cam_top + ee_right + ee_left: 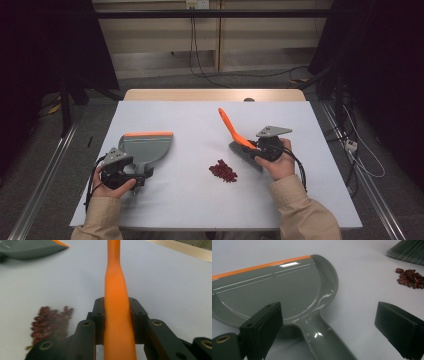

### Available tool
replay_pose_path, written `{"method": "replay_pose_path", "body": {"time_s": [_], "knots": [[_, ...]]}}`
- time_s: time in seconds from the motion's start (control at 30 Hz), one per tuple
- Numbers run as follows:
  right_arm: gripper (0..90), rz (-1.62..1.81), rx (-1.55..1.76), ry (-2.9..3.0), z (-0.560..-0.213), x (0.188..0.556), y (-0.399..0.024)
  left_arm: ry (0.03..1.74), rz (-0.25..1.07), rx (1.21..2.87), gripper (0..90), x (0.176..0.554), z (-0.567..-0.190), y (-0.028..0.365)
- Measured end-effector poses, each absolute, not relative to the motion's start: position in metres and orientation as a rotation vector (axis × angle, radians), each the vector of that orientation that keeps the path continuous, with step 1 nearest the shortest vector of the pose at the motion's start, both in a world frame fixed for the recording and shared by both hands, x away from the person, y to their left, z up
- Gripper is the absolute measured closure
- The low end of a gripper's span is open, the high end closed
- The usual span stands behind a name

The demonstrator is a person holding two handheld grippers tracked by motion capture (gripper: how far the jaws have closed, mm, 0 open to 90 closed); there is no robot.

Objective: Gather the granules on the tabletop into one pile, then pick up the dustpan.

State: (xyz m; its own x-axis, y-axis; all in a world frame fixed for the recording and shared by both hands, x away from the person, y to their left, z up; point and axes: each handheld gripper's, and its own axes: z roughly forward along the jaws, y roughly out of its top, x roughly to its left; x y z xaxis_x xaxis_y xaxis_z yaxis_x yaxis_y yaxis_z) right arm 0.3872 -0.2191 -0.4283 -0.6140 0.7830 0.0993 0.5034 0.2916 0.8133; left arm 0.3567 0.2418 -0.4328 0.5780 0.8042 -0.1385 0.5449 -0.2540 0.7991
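Brush [231, 128] is clamped in the right claw [256, 147]; left claw [332, 327], open, straddles dustpan [145, 147] handle. Beans [223, 171] are to be swept next.

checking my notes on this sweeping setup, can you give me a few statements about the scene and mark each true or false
1. The right gripper is shut on the orange brush handle. True.
2. The left gripper is clamped on the dustpan. False: its jaws stand open on either side of the dustpan's grey handle, with gaps showing.
3. The red beans lie in a small pile on the table, between dustpan and brush. True.
4. Some beans are already in the dustpan. False: its tray looks bare in the left gripper view.
5. The dustpan has an orange strip along its front edge. True.
6. The brush lies flat on the table, untouched. False: it is held, handle tilted up, grey bristles down near the beans.
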Motion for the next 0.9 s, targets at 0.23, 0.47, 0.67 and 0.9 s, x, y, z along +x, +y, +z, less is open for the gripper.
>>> {"method": "replay_pose_path", "body": {"time_s": [0.23, 0.47, 0.67, 0.9], "knots": [[71.4, 1.277, 1.142, 2.202, -0.410, 0.382, -0.222, 1.112, 0.380, 1.953, 7.9, 0.355, -0.434, 0.244], [71.4, 1.272, 1.134, 2.187, -0.407, 0.381, -0.226, 1.161, 0.392, 1.992, 11.2, 0.353, -0.438, 0.247], [71.4, 1.269, 1.134, 2.186, -0.409, 0.381, -0.226, 1.233, 0.387, 1.999, 11.5, 0.353, -0.442, 0.256], [71.4, 1.273, 1.129, 2.181, -0.410, 0.381, -0.226, 1.251, 0.373, 2.031, 27.8, 0.357, -0.438, 0.269]]}}
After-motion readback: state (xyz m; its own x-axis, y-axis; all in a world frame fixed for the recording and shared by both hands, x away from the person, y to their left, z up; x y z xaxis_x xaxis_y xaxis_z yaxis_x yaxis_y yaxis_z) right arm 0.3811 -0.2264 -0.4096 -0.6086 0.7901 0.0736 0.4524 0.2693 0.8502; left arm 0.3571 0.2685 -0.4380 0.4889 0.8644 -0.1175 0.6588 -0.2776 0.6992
